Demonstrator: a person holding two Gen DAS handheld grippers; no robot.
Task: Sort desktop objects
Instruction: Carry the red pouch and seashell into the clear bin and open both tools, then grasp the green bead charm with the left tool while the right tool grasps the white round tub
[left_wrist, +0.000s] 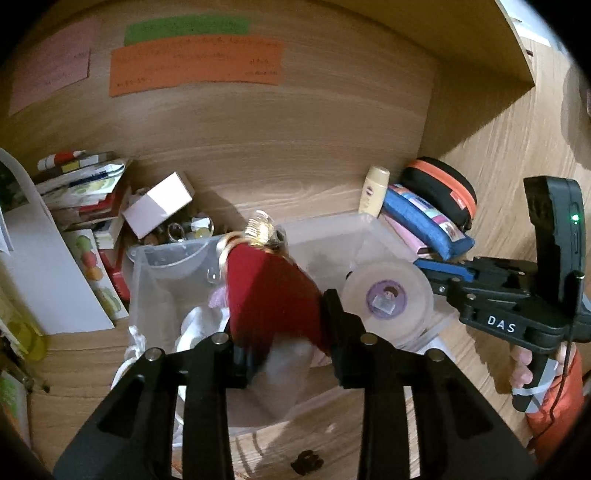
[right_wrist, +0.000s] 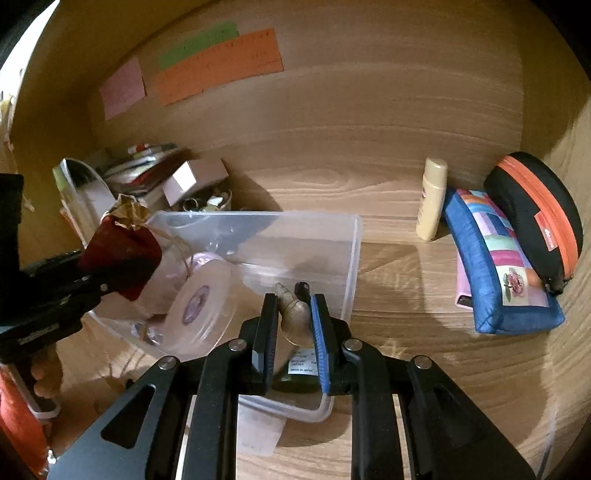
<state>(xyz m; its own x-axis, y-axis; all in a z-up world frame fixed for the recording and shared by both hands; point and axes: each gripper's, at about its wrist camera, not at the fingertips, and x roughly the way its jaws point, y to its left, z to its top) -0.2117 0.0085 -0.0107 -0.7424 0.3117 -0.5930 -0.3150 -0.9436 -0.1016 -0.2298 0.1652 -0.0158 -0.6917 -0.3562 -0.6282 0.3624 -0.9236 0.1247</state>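
Tongs on my left (left_wrist: 286, 332) are pinching a red velvet pouch (left_wrist: 271, 291) with a gold-tied neck, held above the clear plastic bin (left_wrist: 147, 280); the right tongs (right_wrist: 293, 332) are pressed onto a small brown spiral shell (right_wrist: 293, 314), poised over the bin's near right corner (right_wrist: 354, 258). From the right wrist view the pouch (right_wrist: 122, 254) hangs at the bin's left end, just above a clear tape roll (right_wrist: 201, 302) leaning inside. A small green bottle with a white label (right_wrist: 299, 373) sits under the right tongs, whether inside the bin or against its wall I cannot tell.

My judgement is that both items are about to be dropped into the bin. To do it well, I would lower each load below the rim before letting go, so nothing bounces off the wall onto the tabletop (right_wrist: 424, 314). The shell is hard and rounded, so it may roll; I'd release it low, away from the tape roll. The pouch is soft and should settle where it falls, but its gold cord could snag on a finger, so I'd spread the left tongs fully and lift straight up. The cream lotion bottle (right_wrist: 432, 199), blue patchwork pouch (right_wrist: 495, 266) and black case with orange zip (right_wrist: 532, 221) stand well apart to the right, not yet sorted.
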